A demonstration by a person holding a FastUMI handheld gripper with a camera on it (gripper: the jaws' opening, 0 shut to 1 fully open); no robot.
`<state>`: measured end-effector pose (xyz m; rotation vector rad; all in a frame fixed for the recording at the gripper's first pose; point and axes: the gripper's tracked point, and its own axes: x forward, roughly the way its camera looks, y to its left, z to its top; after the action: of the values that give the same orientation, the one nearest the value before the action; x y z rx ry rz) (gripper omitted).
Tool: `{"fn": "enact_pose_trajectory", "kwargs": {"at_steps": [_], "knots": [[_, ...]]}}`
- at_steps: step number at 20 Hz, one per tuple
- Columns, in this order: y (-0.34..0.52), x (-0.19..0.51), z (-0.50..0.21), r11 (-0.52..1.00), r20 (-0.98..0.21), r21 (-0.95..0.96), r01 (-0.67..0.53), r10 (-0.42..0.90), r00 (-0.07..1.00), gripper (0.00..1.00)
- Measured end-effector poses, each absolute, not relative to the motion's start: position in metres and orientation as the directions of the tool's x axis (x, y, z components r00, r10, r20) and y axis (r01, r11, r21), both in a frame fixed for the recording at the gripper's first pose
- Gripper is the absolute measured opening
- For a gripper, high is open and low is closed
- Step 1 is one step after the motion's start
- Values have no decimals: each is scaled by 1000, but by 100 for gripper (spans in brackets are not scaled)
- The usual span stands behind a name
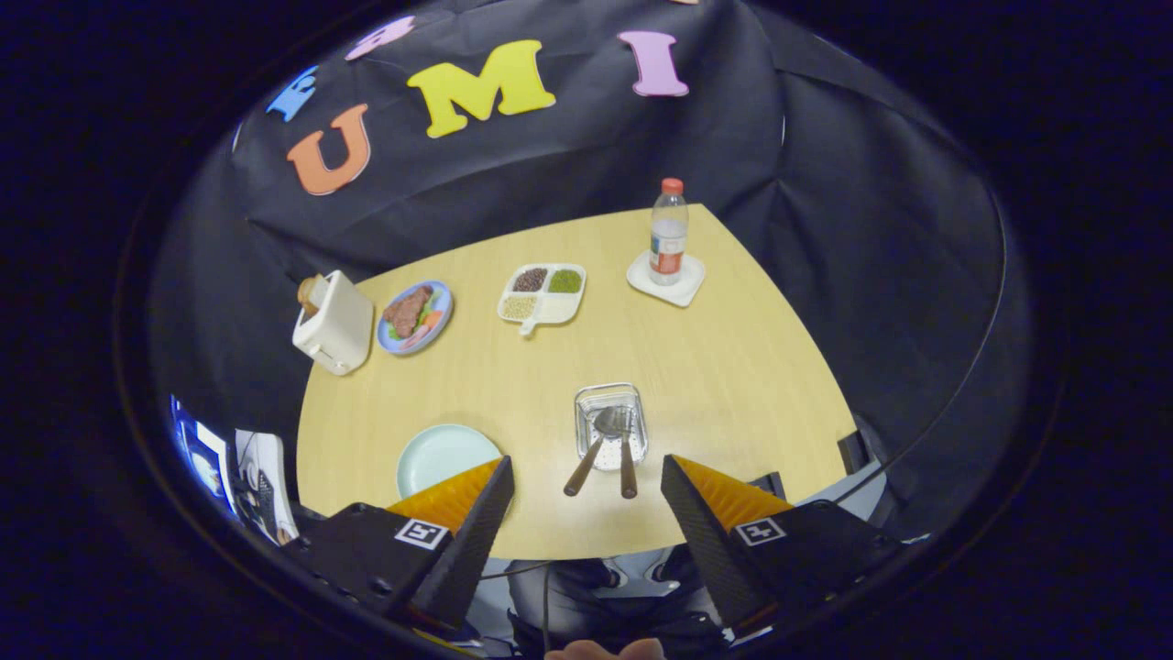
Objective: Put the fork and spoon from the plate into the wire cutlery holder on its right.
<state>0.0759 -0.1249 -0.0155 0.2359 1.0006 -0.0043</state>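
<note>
We hold the gripper [586,495] high above the worktop [733,367], fingers spread wide and gripping nothing. At lower centre, the spoon [594,445] and fork [627,454] stand heads-down in the wire cutlery holder [611,424], handles leaning out toward us. The plate [440,456], lower left, lies bare, so the task looks done.

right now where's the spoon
In the gripper view, the spoon stands in the wire cutlery holder beside the fork, just ahead of the open gripper, right of the plate.

Gripper [586,477] held high — fingers spread wide, gripping nothing.
</note>
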Motion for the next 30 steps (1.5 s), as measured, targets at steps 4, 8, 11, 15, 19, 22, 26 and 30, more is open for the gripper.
{"fn": "enact_pose_trajectory", "kwargs": {"at_steps": [4, 8, 11, 15, 19, 22, 26, 30], "knots": [[-120, 65, 9, 975, -707, 207, 86, 89, 702, 97], [-123, 49, 22, 977, -586, 201, 72, 61, 808, 97], [-124, 35, 39, 991, -479, 126, 46, 20, 878, 97], [-111, 11, 51, 995, -357, 100, 26, 12, 934, 97], [-101, -7, 37, 998, -281, 59, 18, -1, 960, 97], [-89, -17, 19, 997, -269, 77, 13, 9, 963, 97], [-90, -15, 9, 998, -233, 58, 27, -12, 972, 97], [-81, -11, 18, 999, -157, 26, 38, -33, 987, 97]]}}
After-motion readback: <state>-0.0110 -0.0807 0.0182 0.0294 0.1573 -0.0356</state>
